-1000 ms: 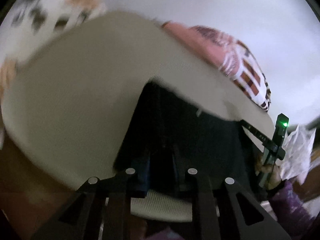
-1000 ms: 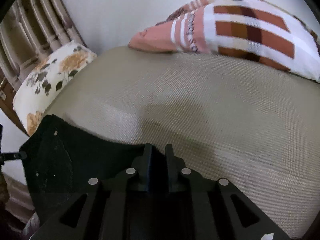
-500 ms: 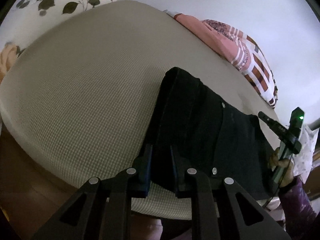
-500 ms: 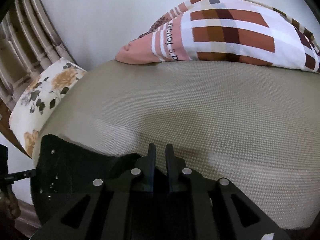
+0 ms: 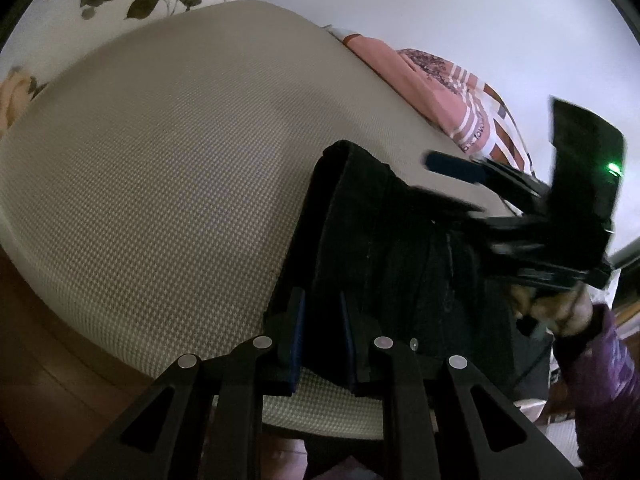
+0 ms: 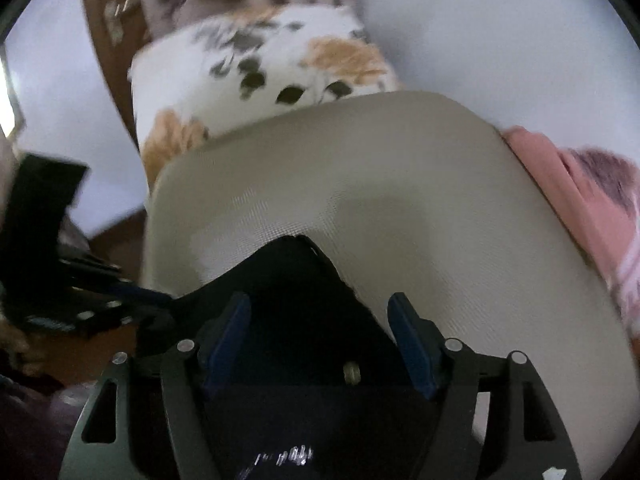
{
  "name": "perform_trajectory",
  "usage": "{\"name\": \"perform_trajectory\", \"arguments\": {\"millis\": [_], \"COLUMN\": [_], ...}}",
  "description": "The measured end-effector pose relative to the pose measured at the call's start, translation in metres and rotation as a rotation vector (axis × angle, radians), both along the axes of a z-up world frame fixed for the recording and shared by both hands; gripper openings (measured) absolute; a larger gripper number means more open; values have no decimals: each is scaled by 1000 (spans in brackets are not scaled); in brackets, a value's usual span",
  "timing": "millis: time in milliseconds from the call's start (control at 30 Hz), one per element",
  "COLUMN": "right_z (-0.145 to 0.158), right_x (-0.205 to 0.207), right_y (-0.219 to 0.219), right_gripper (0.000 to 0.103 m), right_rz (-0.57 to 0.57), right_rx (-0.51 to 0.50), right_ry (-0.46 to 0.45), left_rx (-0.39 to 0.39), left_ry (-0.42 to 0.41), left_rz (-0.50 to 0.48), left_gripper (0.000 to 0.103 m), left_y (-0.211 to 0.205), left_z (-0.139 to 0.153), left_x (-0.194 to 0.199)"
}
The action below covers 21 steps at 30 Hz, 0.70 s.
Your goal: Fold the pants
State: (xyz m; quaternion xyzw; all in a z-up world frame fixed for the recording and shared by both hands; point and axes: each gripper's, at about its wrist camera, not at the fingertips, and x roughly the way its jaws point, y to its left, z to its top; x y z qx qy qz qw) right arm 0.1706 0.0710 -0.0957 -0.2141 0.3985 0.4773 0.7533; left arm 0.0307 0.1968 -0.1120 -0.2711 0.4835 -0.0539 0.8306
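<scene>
The black pants (image 5: 384,248) lie folded on the near part of a beige woven cushion (image 5: 168,184). The left gripper (image 5: 322,336) pinches the pants' near edge, its blue-padded fingers pressed onto the cloth. The right gripper (image 6: 320,336) hovers over the pants, its jaws opening; dark cloth lies below and between the spread fingers, untouched by the pads. A floral pillow (image 6: 260,80) and a pink checked pillow (image 5: 472,108) sit at the cushion's far edge.

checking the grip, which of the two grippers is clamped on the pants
The left gripper, pads pinching the black pants. The right gripper is opening, pads clear.
</scene>
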Motion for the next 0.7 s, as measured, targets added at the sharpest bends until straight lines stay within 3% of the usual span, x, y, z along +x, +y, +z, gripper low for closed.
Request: {"name": "perform_trajectory", "arguments": {"millis": [67, 133, 200, 333, 433, 500, 600, 700], "right_z": [-11, -27, -34, -28, -33, -38, -42, -49], "right_x": [-1, -1, -4, 4, 17, 21, 30, 47], "right_y": [21, 38, 43, 26, 19, 16, 4, -5], "right_gripper": [60, 37, 35, 22, 21, 23, 28, 42], "right_rz": [44, 63, 62, -27, -109, -165, -236, -287], "right_rx": [-73, -148, -178, -114, -60, -18, 134, 184], "right_ry": [-35, -57, -117, -136, -107, -80, 45, 147], "left_rx": [-2, -21, -51, -76, -39, -58, -73, -50], "left_ry": [2, 13, 17, -21, -20, -4, 9, 15], "left_rz": [-3, 3, 17, 78, 109, 117, 112, 79], "left_gripper": [18, 18, 20, 47, 51, 52, 52, 52], "left_y": [2, 4, 9, 21, 26, 30, 32, 29], "left_z": [-2, -6, -6, 1, 0, -4, -6, -2], "left_x": [0, 1, 2, -1, -3, -3, -3, -2]}}
